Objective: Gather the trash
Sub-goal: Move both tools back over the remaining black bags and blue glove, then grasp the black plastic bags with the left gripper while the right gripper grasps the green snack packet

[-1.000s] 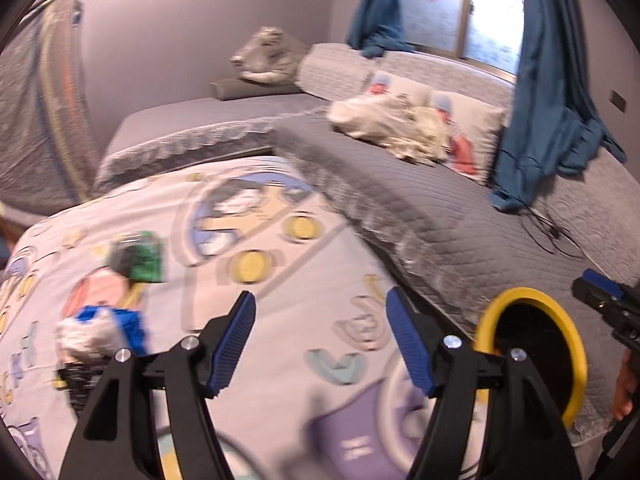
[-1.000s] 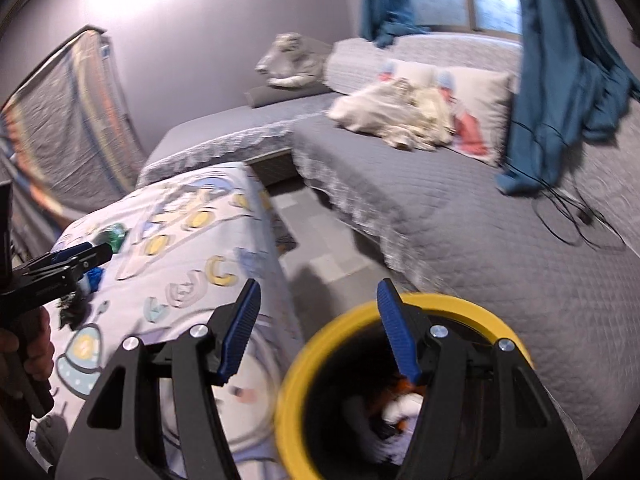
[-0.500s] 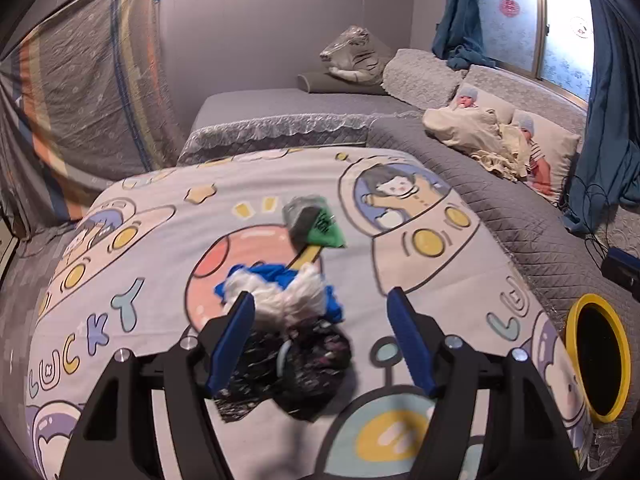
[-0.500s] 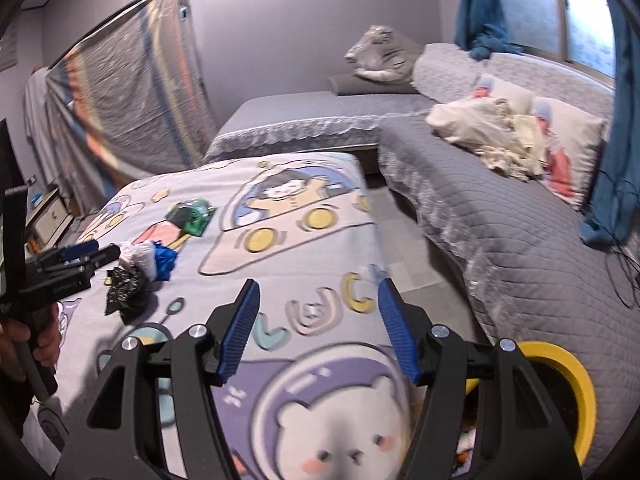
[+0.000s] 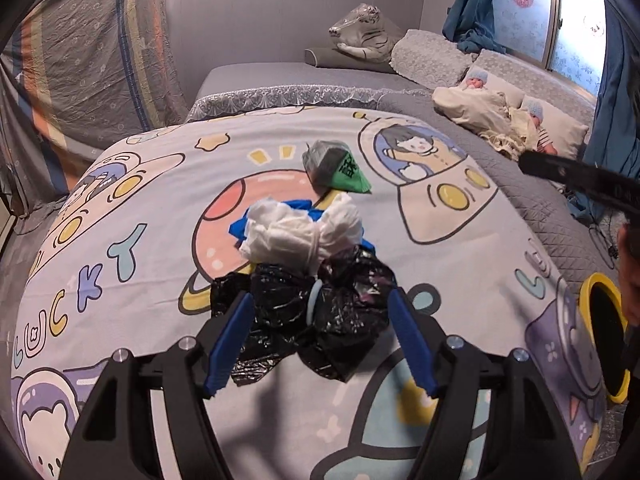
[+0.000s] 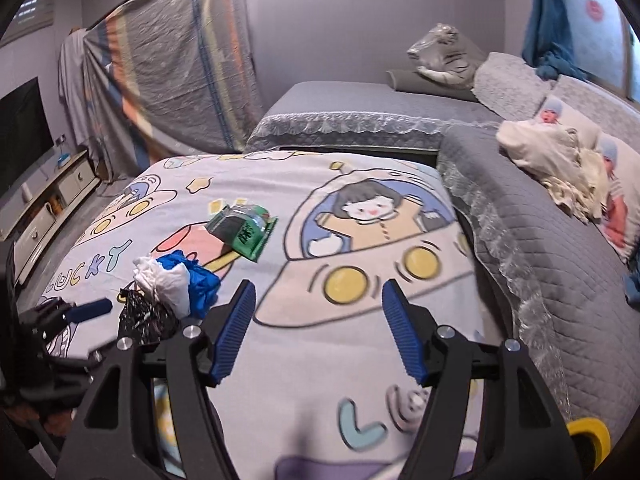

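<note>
A crumpled black plastic bag [image 5: 308,312] lies on the cartoon-print bedspread [image 5: 132,208]. My left gripper [image 5: 320,340] is open, its jaws on either side of the bag, close above it. Behind the bag lie a white wad [image 5: 296,232] on blue plastic [image 5: 300,206] and a green packet [image 5: 340,166]. My right gripper [image 6: 318,332] is open and empty above the bedspread [image 6: 360,320], right of the same pile: black bag [image 6: 146,316], white wad [image 6: 164,280], green packet [image 6: 242,232]. The yellow-rimmed bin [image 5: 604,332] stands at the bed's right edge.
A grey quilted sofa [image 6: 540,240] with a cream blanket [image 6: 556,164] and cushions runs along the right. A plush tiger [image 5: 360,38] lies at the back. A plastic-covered striped cloth [image 5: 80,52] hangs at left. A TV and low cabinet [image 6: 44,208] stand far left.
Both grippers swung from the yellow bin toward the bed. My left gripper came down close over the black bag. My right gripper moved left, leaving the bin at its lower right.
</note>
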`<state>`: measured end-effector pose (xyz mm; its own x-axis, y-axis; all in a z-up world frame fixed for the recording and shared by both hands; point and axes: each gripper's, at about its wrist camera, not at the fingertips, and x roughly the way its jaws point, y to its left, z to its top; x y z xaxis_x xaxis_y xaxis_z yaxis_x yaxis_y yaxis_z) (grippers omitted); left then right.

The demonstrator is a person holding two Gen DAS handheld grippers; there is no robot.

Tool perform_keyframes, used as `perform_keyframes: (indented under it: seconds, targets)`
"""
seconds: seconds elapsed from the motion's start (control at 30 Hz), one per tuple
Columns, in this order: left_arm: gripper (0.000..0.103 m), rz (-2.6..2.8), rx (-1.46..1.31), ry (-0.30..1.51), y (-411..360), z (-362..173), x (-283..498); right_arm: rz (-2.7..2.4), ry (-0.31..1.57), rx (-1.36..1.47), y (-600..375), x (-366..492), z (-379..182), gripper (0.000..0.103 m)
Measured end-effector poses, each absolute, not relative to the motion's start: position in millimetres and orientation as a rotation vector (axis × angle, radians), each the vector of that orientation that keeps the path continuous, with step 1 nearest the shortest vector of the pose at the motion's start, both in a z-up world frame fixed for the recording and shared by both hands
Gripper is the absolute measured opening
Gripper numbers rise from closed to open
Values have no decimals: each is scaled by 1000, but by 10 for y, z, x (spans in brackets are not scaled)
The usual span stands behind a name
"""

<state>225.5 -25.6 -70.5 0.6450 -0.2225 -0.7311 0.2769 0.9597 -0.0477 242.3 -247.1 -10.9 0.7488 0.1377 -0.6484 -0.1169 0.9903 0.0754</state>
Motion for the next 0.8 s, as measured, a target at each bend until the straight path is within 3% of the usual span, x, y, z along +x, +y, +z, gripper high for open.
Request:
perform_keyframes:
  seconds: [0.8]
  targets:
    - [71, -197, 84, 893, -49, -939, 2519, 206, 911, -120, -1582, 4046, -807, 63]
